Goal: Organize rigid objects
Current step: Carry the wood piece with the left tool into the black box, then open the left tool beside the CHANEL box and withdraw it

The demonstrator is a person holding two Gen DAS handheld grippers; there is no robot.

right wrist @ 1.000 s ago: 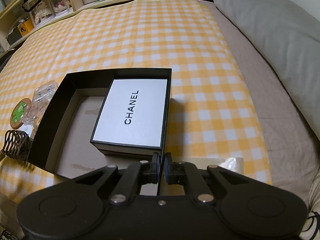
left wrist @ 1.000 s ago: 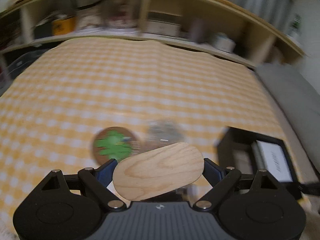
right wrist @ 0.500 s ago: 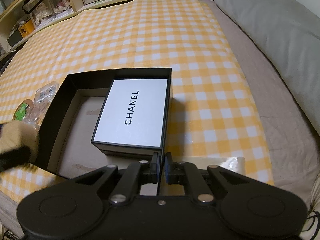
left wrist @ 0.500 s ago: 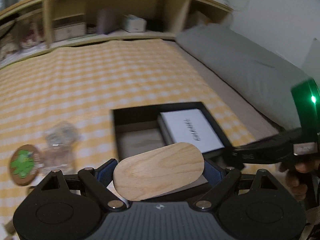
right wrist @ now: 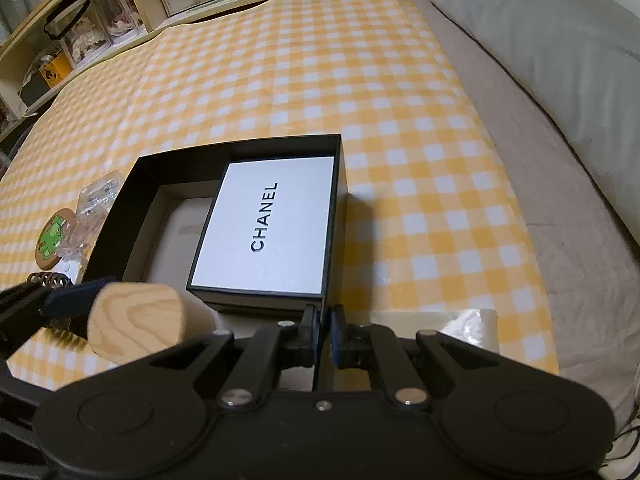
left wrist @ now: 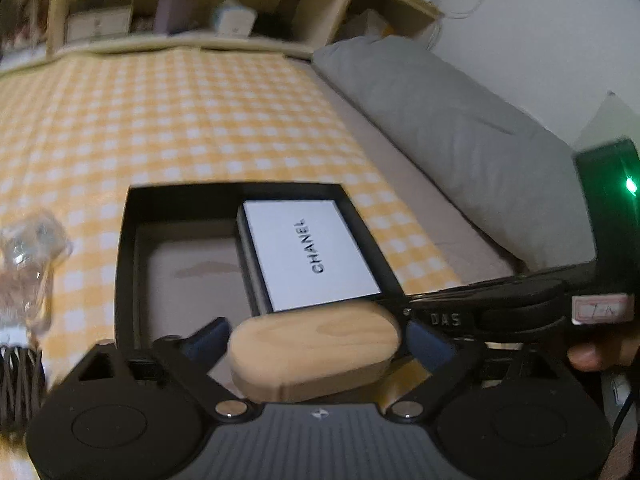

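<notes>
An open black box [left wrist: 124,264] [right wrist: 116,216] lies on the yellow checked cloth. A white CHANEL box [left wrist: 312,252] [right wrist: 264,224] fills its right half. My left gripper [left wrist: 318,340] hangs over the box's near left corner, its jaws opening. A light wooden oval block [left wrist: 312,352] [right wrist: 136,320] sits tilted between them, with a gap to the blue pads [left wrist: 208,338] on both sides. My right gripper [right wrist: 325,328] is shut on the thin near wall of the black box.
Left of the box lie a clear plastic case [left wrist: 28,256] [right wrist: 96,200], a round coaster with a green figure [right wrist: 54,242] and a dark wire piece [left wrist: 16,384]. A grey pillow [right wrist: 560,40] runs along the right. Shelves [left wrist: 200,12] stand behind.
My left gripper swung right, from above the coaster to above the black box. Its jaws have widened and the wooden block has tipped loose between them. The right gripper kept still.
</notes>
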